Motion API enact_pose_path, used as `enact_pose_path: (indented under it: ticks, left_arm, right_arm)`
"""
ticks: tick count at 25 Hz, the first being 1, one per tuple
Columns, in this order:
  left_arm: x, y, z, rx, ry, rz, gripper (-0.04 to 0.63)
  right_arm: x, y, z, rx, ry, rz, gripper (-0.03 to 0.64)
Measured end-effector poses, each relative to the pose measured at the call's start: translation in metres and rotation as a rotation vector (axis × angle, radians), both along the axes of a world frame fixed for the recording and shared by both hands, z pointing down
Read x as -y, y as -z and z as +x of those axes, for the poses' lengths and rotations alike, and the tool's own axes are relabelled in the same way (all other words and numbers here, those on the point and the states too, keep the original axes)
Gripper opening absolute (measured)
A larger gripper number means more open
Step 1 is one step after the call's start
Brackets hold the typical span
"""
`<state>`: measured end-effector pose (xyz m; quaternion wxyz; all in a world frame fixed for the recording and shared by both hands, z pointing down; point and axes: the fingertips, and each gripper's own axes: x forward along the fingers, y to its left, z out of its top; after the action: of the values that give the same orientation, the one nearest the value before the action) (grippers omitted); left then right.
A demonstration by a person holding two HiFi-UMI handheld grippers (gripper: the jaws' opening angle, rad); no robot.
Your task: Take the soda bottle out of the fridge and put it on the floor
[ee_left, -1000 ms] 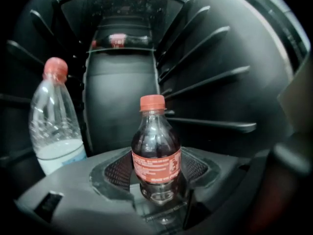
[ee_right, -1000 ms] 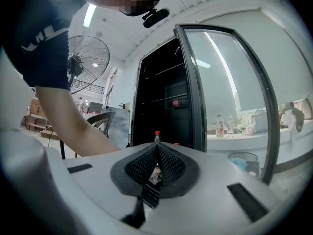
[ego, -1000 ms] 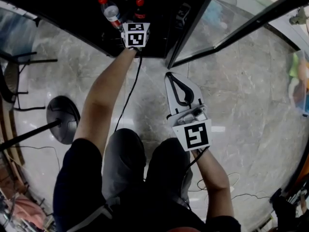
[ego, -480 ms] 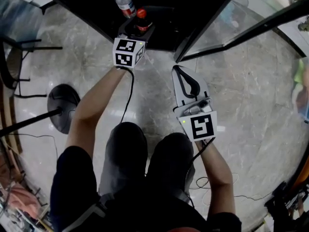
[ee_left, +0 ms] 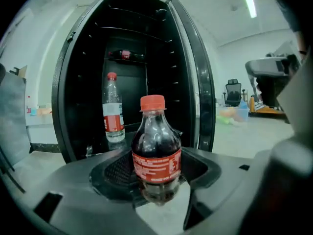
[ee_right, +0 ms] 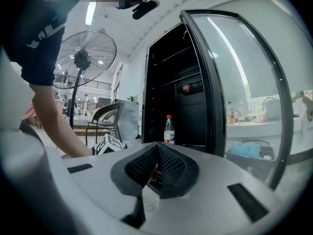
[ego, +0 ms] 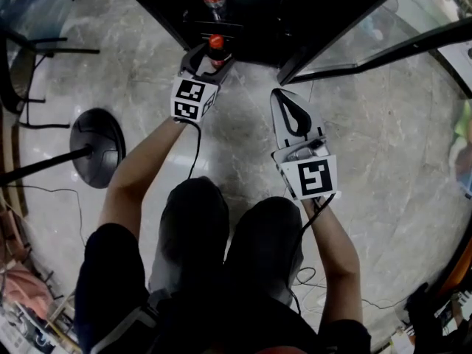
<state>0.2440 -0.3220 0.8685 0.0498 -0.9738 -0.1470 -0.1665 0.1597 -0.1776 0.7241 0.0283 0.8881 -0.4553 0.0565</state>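
Soda bottle [ee_left: 156,148] clamped at its labelled waist by left tongs [ego: 209,54], upright, just in front of the open fridge [ego: 258,17] and above the floor [ego: 383,168], not yet set down. Water bottle [ee_left: 113,112] stands inside the fridge, behind it. Right tongs [ego: 283,100] closed on nothing, in front of the fridge, further right. Soda bottle looks full: heavyish, stiff smooth plastic, likely slippery. Grip round the label and keep it upright.
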Motion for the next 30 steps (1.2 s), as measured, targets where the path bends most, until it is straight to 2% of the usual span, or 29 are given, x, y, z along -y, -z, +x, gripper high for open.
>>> enact_pose_path:
  ticks: [16,30]
  left_arm:
    - [0.028,-0.137,-0.055,0.137,0.119,-0.012,0.307]
    - [0.034,-0.210,-0.066,0.207,0.163,0.006,0.307]
  right_arm:
    - [0.013,-0.060,-0.006,0.025,0.052,-0.054,0.018]
    - [0.026,-0.113,-0.001,0.046,0.089,-0.094,0.018]
